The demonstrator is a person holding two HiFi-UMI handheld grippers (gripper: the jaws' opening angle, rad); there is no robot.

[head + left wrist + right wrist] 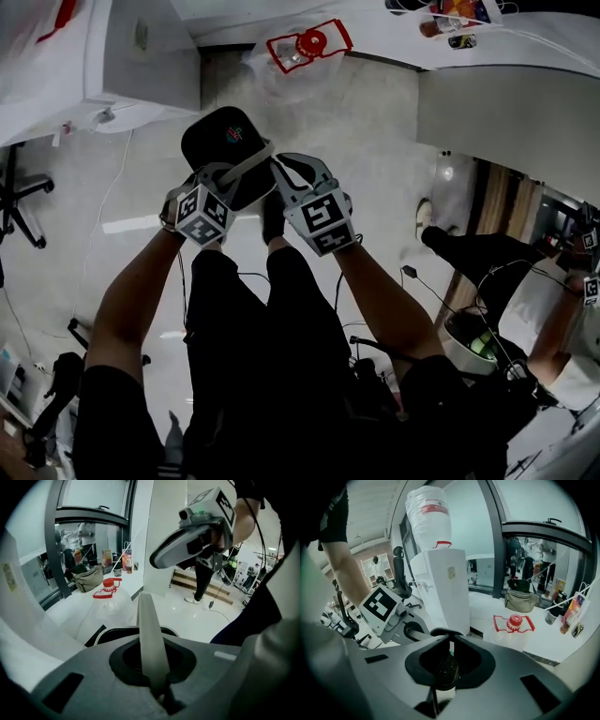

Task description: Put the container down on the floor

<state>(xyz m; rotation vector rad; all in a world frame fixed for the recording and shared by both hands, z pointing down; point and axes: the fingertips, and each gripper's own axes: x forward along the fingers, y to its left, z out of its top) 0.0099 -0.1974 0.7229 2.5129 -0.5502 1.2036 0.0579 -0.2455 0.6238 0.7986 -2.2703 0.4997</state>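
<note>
**A:** Container (225, 139) — black, pale-rimmed, at 11 o'clock from centre of head view, over bare floor (375, 122). Not yet set down, by the look.

**B:** Tongs?

**A:** Left gripper (228, 178) at container's 7 o'clock, clenched on a pale strip (150, 634) of it. Rim or handle, hard to say. Right gripper (286, 178) at 5 o'clock, clamped on the rim, with the dark inside showing past the jaws.

**B:** Step in hand?

**A:** Lowering, as judged. Next move calls for both sides brought down together and level until base meets floor, then both grips let go.

**B:** Anything in the way?

**A:** Red-capped bottle (309, 44) at container's 1 o'clock — well apart.
</note>
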